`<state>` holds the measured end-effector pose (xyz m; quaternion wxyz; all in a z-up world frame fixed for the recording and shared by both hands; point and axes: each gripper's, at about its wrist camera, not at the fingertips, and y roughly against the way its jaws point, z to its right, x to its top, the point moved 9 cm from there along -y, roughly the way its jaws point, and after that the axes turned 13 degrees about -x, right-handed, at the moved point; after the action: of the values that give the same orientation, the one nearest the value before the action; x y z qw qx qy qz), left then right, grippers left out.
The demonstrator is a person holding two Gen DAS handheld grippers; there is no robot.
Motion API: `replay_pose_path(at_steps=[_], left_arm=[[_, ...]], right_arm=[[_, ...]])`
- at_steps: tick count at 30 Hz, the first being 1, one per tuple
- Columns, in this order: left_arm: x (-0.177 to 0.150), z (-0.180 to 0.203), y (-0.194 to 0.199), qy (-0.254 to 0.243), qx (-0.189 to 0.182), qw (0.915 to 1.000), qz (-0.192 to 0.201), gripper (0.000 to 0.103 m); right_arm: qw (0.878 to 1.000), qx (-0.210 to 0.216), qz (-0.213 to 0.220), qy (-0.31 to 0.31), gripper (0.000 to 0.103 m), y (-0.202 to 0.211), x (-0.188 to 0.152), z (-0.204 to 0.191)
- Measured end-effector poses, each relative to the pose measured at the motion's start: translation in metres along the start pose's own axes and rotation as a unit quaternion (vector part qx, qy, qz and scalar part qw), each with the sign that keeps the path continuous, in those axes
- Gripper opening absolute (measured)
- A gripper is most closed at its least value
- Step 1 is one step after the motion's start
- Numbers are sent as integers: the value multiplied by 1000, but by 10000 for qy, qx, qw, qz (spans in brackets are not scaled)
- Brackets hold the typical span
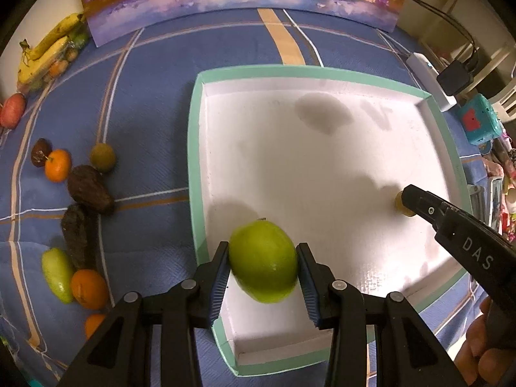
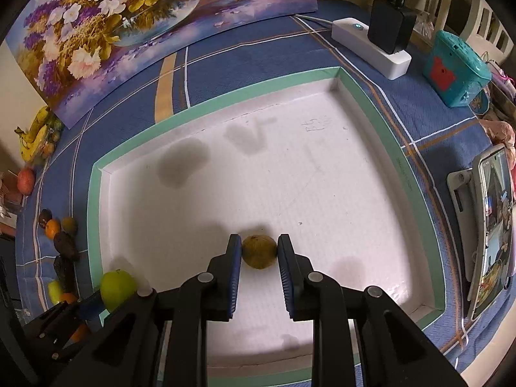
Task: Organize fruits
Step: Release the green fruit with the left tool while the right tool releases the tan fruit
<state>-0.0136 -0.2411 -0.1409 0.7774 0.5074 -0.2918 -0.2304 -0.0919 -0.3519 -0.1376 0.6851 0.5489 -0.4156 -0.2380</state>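
- your left claw (image 1: 262, 266) is down in the near-left corner of the white tray (image 1: 193, 148), with the green apple (image 1: 262, 259) between its pads; the left pad touches the apple, but there looks to be a thin gap at the right pad, so you may be letting go and i can't call it a firm grip
- your right claw (image 2: 259, 251) is closed on the small brownish-green fruit (image 2: 259, 251), low over the tray floor toward the near middle; whether the fruit already rests on the floor i can't tell
- judged from this, the task is at an early stage: these two fruits are the only ones in the tray, and neither is clearly released
- the rest of the tray floor is bare apart from some grey marks
- still out on the blue desk (image 1: 154, 122), left of the tray: two dark avocados (image 1: 88, 190), oranges (image 1: 57, 165) near and far, a pale green fruit (image 1: 57, 274), a small olive-green fruit (image 1: 102, 158) and a dark little one (image 1: 40, 152)
- further off at the far left lie bananas (image 1: 45, 54) on a heap of other fruit and a reddish fruit (image 1: 13, 110)
- so most of the sorting is left; i'd judge the next step is to free both fruits and go back left for more
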Motion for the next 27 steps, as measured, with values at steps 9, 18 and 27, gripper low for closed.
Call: replay_pose_path(at_steps=[9,18,27], left_arm=[[12,4,34,-64,-121,9993,362,48],[18,-37,52,366,126,9980,503,64],[12,-101,60,1069,752,9893,649,103]], right_arm=[[9996,15,275,15,24,23,9,3],[9991,-1,415,92,24,37,10,0],[9984,-62,476,313,75,34,8,-10]])
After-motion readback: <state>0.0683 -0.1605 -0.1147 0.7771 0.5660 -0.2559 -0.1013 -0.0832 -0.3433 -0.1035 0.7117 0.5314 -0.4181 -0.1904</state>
